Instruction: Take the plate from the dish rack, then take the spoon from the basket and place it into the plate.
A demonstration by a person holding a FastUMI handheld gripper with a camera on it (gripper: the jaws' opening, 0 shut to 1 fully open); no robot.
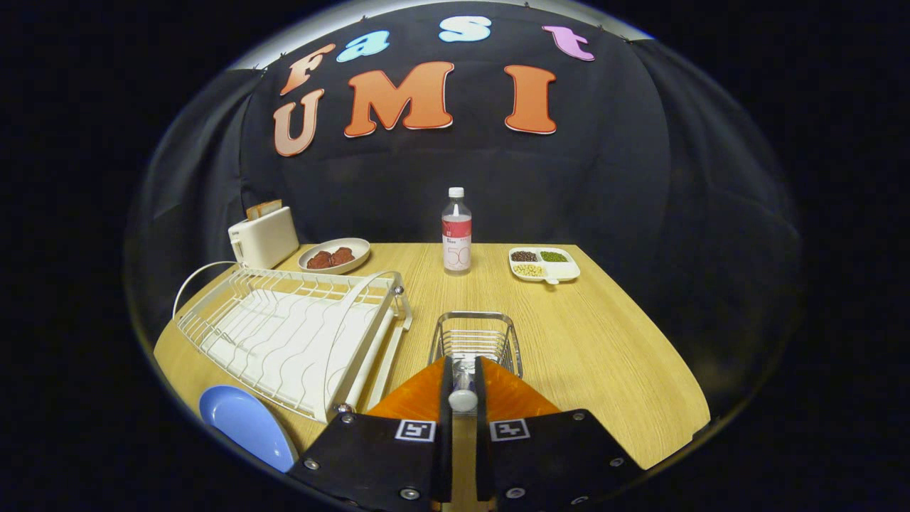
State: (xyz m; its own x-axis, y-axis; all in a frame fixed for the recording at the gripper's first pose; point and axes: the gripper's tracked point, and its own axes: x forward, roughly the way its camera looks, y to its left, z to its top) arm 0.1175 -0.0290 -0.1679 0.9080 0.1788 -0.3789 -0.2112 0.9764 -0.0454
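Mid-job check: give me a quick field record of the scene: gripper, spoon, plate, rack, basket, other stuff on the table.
gripper: fingers nearly closed, pressing on the spoon handle from both sides
spoon: held between the fingers, just above the basket
plate: blue, on the table beside the rack's near corner, nothing on it
dish rack: white wire, no dishes in it
basket: small wire one, just ahead of the fingers
beyond: toaster, dish of food, bottle, divided tray
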